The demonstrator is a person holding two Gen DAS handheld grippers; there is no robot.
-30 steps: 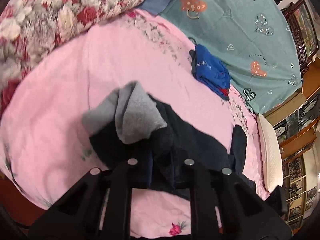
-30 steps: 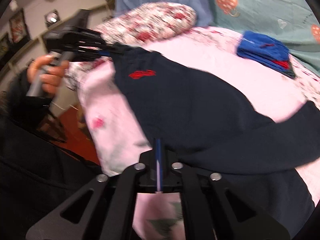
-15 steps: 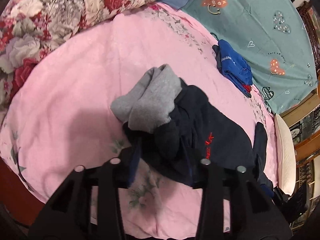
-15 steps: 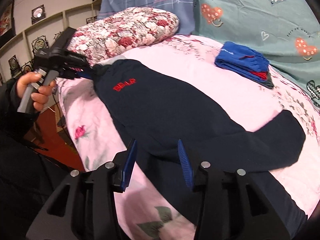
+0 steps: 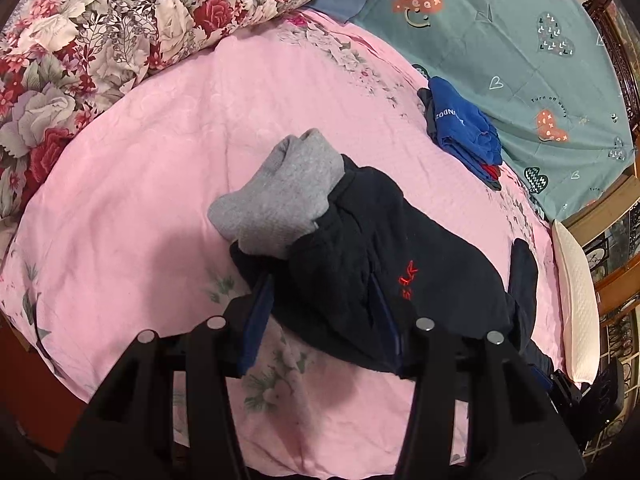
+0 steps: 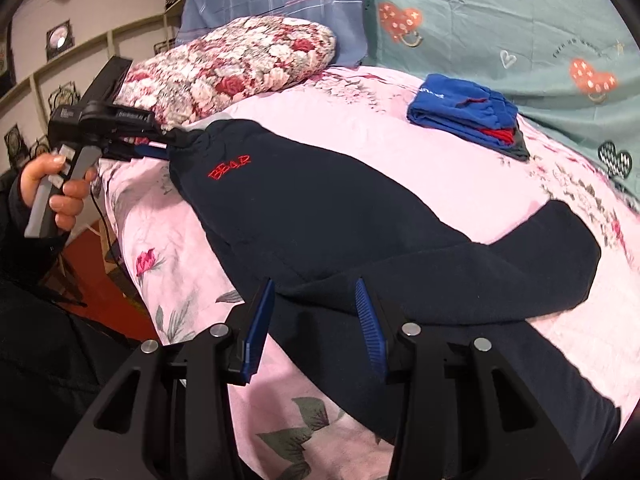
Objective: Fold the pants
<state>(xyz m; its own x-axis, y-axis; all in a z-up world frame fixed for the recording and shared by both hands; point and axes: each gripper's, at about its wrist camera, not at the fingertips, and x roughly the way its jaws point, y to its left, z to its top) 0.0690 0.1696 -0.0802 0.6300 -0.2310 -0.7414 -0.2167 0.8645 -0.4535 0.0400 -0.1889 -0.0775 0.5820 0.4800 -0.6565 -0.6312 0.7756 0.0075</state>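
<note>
Both tongs stood apart, my left tongs [image 5: 324, 316] around the waist of the dark pants [image 6: 320, 216] and my right tongs [image 6: 316, 312] above the legs. Pants lay flat on the pink bed [image 6: 360, 144]. I judged the fold not begun; next, grip one leg.

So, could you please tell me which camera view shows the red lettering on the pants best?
The right wrist view: the red lettering lies flat and reads as a word on the dark pants. In the left wrist view it sits sideways among wrinkles, too distorted to read.
</note>
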